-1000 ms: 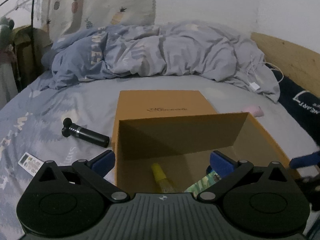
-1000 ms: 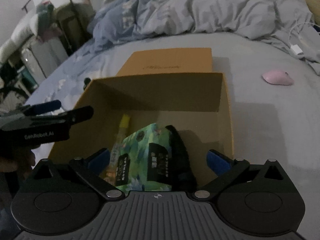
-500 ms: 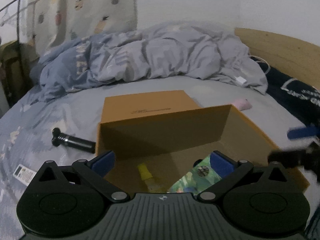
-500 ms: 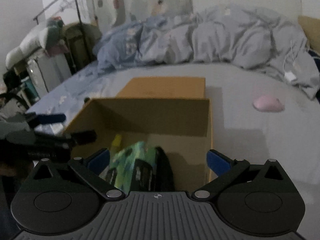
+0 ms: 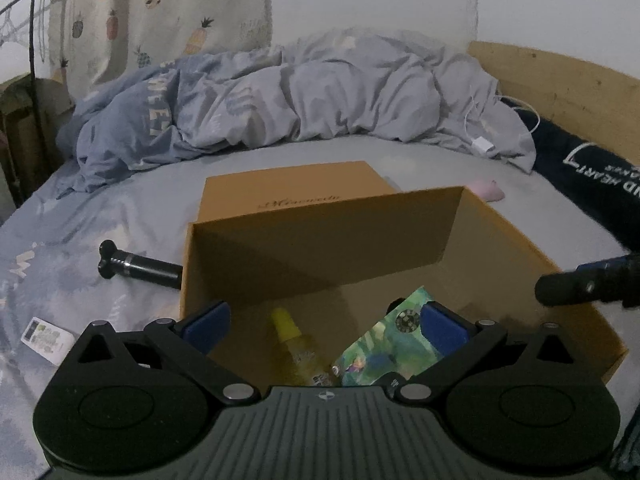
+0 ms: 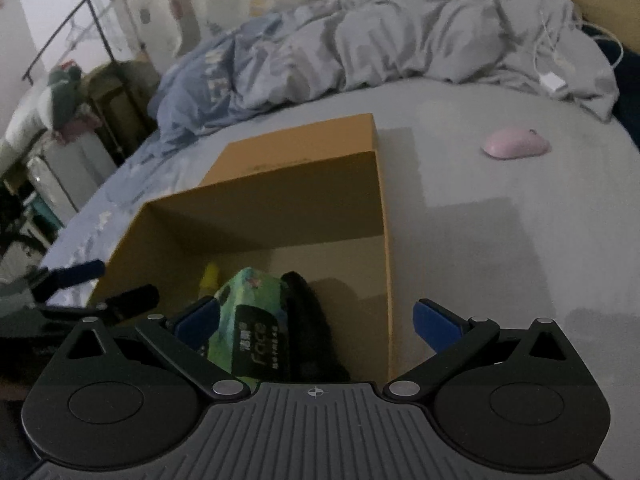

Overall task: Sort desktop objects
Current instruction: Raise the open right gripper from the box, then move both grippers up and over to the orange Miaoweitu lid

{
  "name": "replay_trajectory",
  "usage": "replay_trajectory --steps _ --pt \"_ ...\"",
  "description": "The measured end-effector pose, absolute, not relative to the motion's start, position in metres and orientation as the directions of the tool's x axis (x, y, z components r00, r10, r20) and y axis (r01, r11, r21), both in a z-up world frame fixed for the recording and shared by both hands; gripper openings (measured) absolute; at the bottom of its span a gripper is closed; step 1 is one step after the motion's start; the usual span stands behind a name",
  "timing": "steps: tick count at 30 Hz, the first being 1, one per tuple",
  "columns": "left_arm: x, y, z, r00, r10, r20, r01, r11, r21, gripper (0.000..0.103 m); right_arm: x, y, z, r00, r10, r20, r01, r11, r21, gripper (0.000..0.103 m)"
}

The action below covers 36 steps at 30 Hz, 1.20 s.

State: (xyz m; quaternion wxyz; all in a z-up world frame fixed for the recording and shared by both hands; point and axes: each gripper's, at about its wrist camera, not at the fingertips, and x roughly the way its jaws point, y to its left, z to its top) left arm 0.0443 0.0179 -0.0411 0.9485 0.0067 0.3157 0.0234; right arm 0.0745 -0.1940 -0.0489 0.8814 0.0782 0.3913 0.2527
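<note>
Box: we are seeing one open orange cardboard box (image 5: pixel 320 240) lying on the grey bed sheet (image 6: pixel 500 240), in the middle of the scene. One flat orange lid (image 5: pixel 292 188) is lying just behind its far wall.
Things in the box: we are counting three. One yellow bottle (image 5: pixel 294 344) is lying at the left, one green patterned pack (image 6: pixel 248 320) with the word "Face" is in the middle, and one black object (image 6: pixel 308 320) is leaning just right of the pack.
Things outside the box: we are counting three. One black cylinder (image 5: pixel 140 270) is lying left of the box with its end close to the left wall. One small white remote (image 5: pixel 44 338) is lying nearer and more to the left. One pink mouse (image 6: pixel 516 146) is resting far to the right, well apart from the box.
Left gripper (image 5: pixel 324 322): we are holding it above the near edge of the box, with the blue fingers (image 5: pixel 206 322) spread wide. It is gripping nothing and touching nothing.
Right gripper (image 6: pixel 316 324): we are holding it over the near right corner of the box, fingers also spread wide and empty. The right wall of the box is passing between them.
Background: one crumpled grey duvet (image 5: pixel 300 96) is lying at the far side of the bed.
</note>
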Motion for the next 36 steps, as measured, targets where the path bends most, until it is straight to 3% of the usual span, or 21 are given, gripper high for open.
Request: replay_trajectory --steps 15,24,36 --pt "0.045 0.024 -0.031 0.793 0.036 -0.608 -0.067 0.997 -0.029 0.103 0.071 -0.194 -0.035 0.562 0.54 -0.627 -0.385 0.841 0.38 0.103" --pt "0.047 0.038 -0.018 0.801 0.047 -0.597 -0.124 0.988 -0.09 0.103 0.064 -0.187 -0.013 0.612 0.512 -0.602 -0.437 0.854 0.282 0.103" --pt "0.06 0.056 0.037 0.84 0.079 -0.537 -0.14 0.987 -0.074 0.103 0.076 -0.182 0.062 0.647 0.566 -0.51 -0.507 0.82 0.266 0.103"
